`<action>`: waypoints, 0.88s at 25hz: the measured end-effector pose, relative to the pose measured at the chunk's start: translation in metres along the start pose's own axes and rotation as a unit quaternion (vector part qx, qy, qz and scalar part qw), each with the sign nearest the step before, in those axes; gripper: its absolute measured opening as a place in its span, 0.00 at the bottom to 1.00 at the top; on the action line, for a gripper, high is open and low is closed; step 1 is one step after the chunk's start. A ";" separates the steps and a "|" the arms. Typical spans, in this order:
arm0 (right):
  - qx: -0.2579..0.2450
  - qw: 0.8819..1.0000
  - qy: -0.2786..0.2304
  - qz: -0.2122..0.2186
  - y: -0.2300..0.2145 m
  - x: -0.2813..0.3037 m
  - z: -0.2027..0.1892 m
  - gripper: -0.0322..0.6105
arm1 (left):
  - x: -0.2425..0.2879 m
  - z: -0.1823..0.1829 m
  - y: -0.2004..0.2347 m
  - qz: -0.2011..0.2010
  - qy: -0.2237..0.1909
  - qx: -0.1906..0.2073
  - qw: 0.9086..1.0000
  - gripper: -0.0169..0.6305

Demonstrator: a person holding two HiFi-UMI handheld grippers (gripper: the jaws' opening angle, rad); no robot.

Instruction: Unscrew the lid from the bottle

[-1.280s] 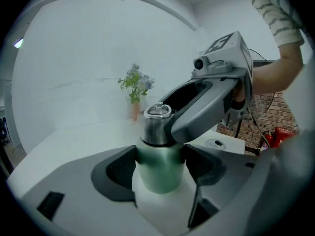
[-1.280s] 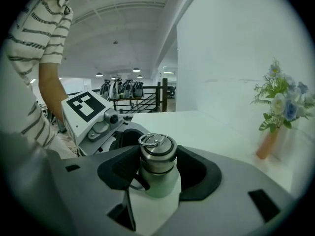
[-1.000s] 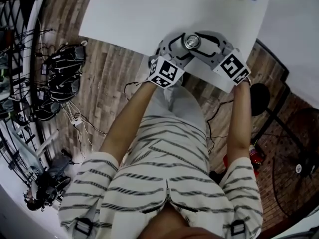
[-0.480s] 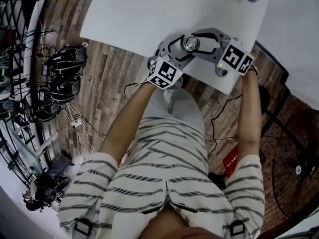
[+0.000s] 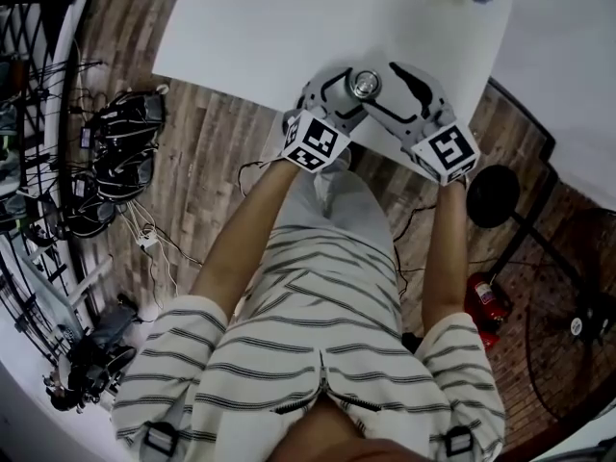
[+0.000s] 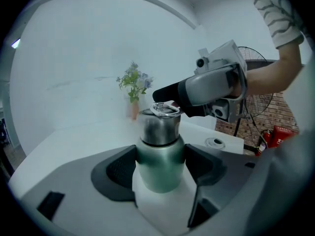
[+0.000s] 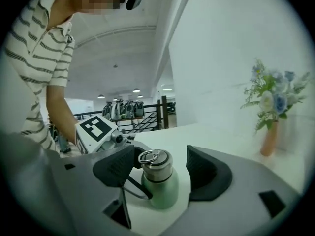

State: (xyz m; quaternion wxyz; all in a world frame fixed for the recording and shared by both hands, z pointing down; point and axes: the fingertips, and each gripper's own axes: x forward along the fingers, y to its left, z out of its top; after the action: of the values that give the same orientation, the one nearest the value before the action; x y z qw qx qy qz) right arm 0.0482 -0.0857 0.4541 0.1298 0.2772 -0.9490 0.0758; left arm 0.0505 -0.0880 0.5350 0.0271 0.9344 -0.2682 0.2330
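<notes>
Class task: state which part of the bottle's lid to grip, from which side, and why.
Grip the lid by its straight steel side wall, under the ring, squeezing opposite sides: it is round and upright. Come in level from the right, above the left gripper clamping the green body. The right gripper, jaws just opened, straddles it untouched.

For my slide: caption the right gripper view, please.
Right claw, just opened, flanks the lid; left claw holds the green bottle.

Striped white short-sleeved shirt [image 5: 318, 354] — grey left gripper [image 6: 160, 167], grey right gripper [image 7: 160, 170], black fingers [image 6: 118, 173].
</notes>
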 end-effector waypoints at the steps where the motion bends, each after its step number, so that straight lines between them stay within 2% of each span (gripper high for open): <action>1: 0.009 1.000 0.000 -0.028 0.001 0.001 -0.002 0.55 | 0.000 0.000 0.000 0.000 0.000 0.000 1.000 0.50; 5: 0.052 0.991 0.001 -0.127 0.006 0.006 -0.012 0.51 | 0.000 -0.001 -0.001 0.003 0.000 -0.001 1.000 0.50; 11: 0.069 0.974 -0.006 -0.214 0.007 0.011 -0.011 0.47 | 0.000 0.000 -0.001 0.005 0.000 -0.002 1.000 0.50; 22: 0.054 0.975 0.010 -0.217 0.003 0.016 -0.020 0.44 | 0.000 -0.001 0.000 0.007 -0.002 -0.004 1.000 0.50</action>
State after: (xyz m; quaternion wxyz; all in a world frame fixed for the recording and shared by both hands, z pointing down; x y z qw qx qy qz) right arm 0.0374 -0.0866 0.4779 0.1376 0.4820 -0.8595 0.1001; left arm 0.0503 -0.0878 0.5363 0.0287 0.9328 -0.2759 0.2301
